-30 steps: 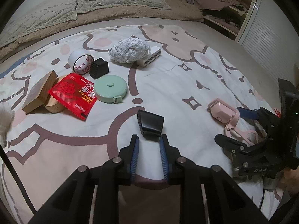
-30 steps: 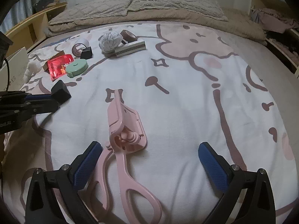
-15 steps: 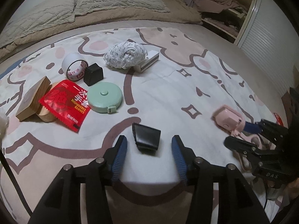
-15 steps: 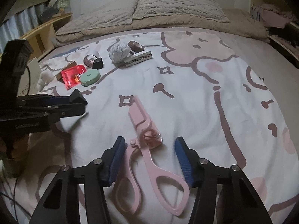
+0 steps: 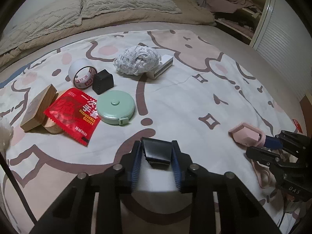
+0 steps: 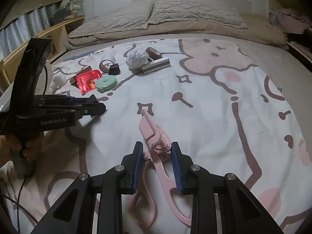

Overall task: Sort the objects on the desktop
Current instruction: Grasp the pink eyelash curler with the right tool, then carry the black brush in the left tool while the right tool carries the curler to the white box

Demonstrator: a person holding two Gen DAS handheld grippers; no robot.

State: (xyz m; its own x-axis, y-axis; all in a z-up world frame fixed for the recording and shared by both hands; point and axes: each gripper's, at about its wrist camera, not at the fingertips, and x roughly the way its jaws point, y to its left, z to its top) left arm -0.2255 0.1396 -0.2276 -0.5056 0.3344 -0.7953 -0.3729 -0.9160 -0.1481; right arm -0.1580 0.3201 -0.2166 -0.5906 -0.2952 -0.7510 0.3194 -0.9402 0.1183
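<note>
1. A small black wedge-shaped plastic clip (image 5: 157,152) is pinched between the blue pads of the left gripper (image 5: 156,156), near the front of the patterned white blanket (image 5: 185,89).
2. The pink plastic scissors with a blade cover (image 6: 156,142) are straddled at the pivot by the right gripper (image 6: 157,156); its jaws are nearly pressed onto it, though firm contact cannot be told.
3. A group is already gathered at the far left: a white tape roll (image 5: 81,74), a black cube (image 5: 103,81), a mint-green round tape measure (image 5: 116,107), a red glove packet (image 5: 75,115) and wooden blocks (image 5: 38,108).
4. The task is judged partly done; the clip and scissors are not yet placed.
</note>
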